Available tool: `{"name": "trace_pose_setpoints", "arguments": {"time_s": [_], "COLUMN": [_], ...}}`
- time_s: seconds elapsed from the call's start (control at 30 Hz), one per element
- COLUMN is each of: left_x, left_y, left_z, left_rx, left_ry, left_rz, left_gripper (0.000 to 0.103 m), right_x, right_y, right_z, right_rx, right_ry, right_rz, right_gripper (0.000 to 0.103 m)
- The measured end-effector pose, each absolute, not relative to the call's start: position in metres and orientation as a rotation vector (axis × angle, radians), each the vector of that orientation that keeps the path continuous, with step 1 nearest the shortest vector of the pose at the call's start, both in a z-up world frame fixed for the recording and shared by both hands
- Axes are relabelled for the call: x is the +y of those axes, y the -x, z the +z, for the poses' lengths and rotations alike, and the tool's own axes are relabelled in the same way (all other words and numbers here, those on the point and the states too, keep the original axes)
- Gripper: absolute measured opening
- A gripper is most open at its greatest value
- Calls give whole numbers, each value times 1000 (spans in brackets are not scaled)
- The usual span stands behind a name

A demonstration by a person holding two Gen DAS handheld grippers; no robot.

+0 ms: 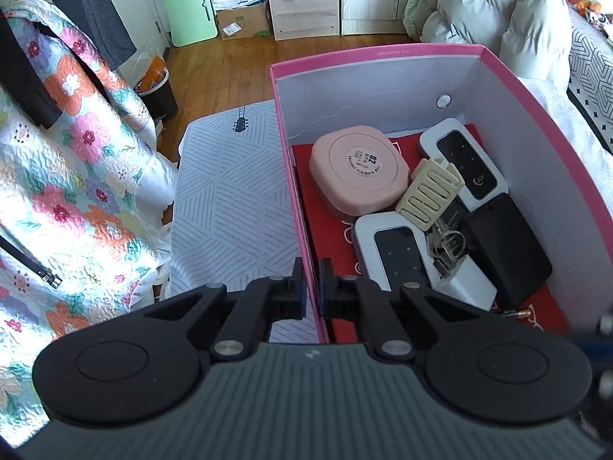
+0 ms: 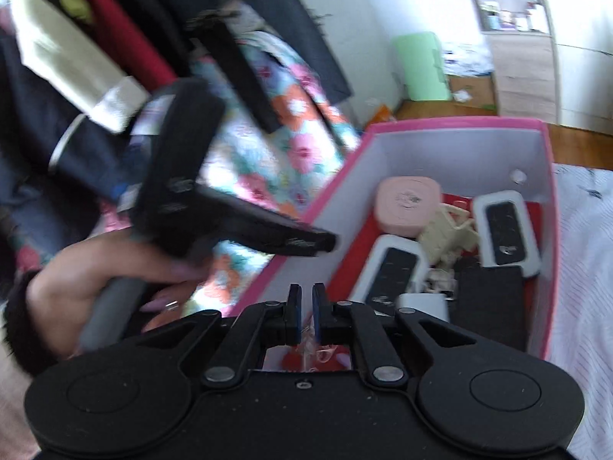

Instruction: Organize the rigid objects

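A pink box [image 1: 383, 53] with grey inner walls stands on the bed. In it lie a pink rounded case [image 1: 356, 172], two white devices with black faces [image 1: 463, 161] [image 1: 398, 257], a cream hair claw [image 1: 429, 191], keys [image 1: 448, 245], a black case [image 1: 509, 245], a small white block [image 1: 467, 287] and a battery [image 1: 517, 312]. My left gripper [image 1: 311, 280] is shut on the box's left wall. The right wrist view shows my right gripper [image 2: 306, 297] above the box's near end [image 2: 548, 230], a narrow gap between its pads, nothing held. A hand holds the blurred left gripper [image 2: 325, 243].
A striped bedsheet [image 1: 230, 199] lies left of the box, and a floral quilt [image 1: 76, 176] hangs beyond it. Dark clothes [image 2: 237, 69] hang at the upper left. A bin [image 1: 159, 96] stands on the wooden floor. A puffy white jacket [image 1: 498, 7] lies behind the box.
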State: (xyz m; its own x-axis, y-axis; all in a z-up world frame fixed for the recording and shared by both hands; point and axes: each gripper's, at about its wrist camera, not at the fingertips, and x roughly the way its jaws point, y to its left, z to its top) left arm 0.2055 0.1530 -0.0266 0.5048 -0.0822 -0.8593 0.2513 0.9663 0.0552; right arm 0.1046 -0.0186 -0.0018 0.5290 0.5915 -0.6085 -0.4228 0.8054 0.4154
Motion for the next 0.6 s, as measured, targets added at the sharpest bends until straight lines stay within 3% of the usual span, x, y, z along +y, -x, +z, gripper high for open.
{"name": "trace_pose_setpoints", "arguments": {"time_s": [0.2, 0.4, 0.47, 0.53, 0.6], "left_x": [150, 150, 150, 146, 141], "left_y": [-206, -204, -201, -193, -182], "left_z": [-26, -25, -21, -13, -1], "left_rx": [1018, 1033, 1051, 1037, 980], "left_ry": [-181, -159, -148, -176, -237], "left_rz": [-190, -164, -151, -133, -95], "left_gripper": [5, 8, 19, 44, 53], "right_x": [-51, -69, -73, -78, -80], "right_y": [-88, -69, -65, -61, -58], "right_z": [10, 23, 27, 31, 35], "right_rx": [752, 694, 682, 677, 666], "right_ry": [-248, -110, -84, -74, -61], "right_rz": [517, 419, 400, 396, 390], "right_gripper": [29, 35, 37, 42, 47]}}
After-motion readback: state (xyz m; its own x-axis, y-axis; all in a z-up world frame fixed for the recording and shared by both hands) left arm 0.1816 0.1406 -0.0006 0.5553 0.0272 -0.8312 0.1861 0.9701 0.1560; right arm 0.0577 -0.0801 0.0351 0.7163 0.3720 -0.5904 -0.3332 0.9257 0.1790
